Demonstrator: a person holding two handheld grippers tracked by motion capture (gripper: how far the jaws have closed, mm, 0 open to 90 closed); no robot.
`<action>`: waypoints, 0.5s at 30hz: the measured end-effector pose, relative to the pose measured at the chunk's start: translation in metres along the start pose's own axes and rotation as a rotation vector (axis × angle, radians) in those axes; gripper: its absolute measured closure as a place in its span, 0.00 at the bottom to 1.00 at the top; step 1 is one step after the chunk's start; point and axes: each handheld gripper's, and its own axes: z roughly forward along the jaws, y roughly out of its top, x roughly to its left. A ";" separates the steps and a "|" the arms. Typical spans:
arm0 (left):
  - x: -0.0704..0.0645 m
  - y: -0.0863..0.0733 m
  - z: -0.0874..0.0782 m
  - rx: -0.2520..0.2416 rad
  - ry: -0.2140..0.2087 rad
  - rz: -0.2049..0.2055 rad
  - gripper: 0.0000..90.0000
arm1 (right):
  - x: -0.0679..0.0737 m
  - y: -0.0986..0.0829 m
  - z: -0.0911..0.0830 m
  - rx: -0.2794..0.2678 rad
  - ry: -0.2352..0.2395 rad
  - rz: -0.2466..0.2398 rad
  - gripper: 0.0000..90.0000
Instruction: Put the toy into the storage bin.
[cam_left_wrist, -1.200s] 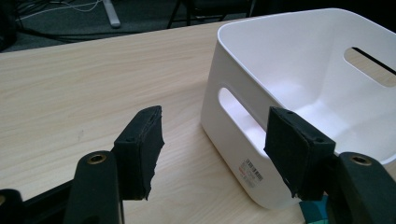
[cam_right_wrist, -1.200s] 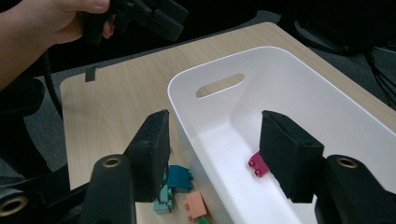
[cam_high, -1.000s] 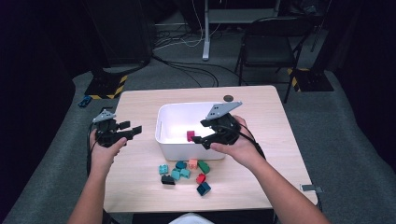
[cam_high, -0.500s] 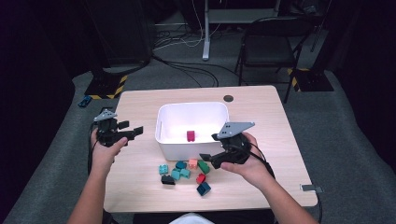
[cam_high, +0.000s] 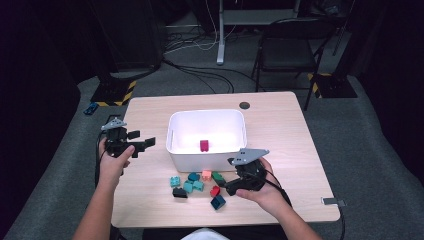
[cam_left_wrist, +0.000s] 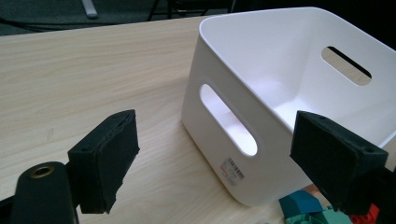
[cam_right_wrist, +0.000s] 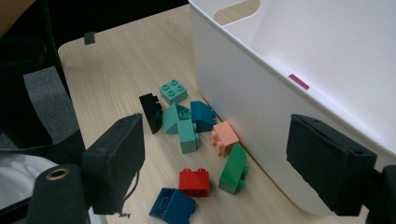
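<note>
A white bin (cam_high: 172, 137) stands mid-table with one magenta brick (cam_high: 204, 145) on its floor. Several loose bricks lie just in front of it, among them a red brick (cam_high: 215, 191), a dark blue brick (cam_high: 217, 202) and a black brick (cam_high: 179, 192). My right gripper (cam_high: 232, 186) is open, low beside the pile's right side. In the right gripper view its jaws (cam_right_wrist: 224, 172) frame the red brick (cam_right_wrist: 194, 181), a green brick (cam_right_wrist: 235, 168) and a salmon brick (cam_right_wrist: 223, 138). My left gripper (cam_high: 142, 144) is open, left of the bin (cam_left_wrist: 261, 116).
A dark round hole (cam_high: 244, 105) sits in the tabletop behind the bin. Bare wood lies right of the bin and along the left side. A chair (cam_high: 287, 55) and cables are on the floor beyond the table's far edge.
My right gripper has moved from over the bin's right part toward me and down, to the loose bricks in front. The left gripper has barely moved.
</note>
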 end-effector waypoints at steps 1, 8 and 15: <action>0.000 0.000 0.000 0.000 -0.003 0.003 0.17 | 0.000 -0.002 0.002 -0.001 -0.003 -0.002 0.23; -0.001 0.000 0.001 -0.001 -0.006 0.003 0.16 | 0.002 -0.015 0.011 0.004 -0.020 -0.006 0.29; -0.003 0.000 -0.001 0.004 0.032 0.035 0.19 | 0.001 -0.034 0.026 0.025 0.023 0.009 0.37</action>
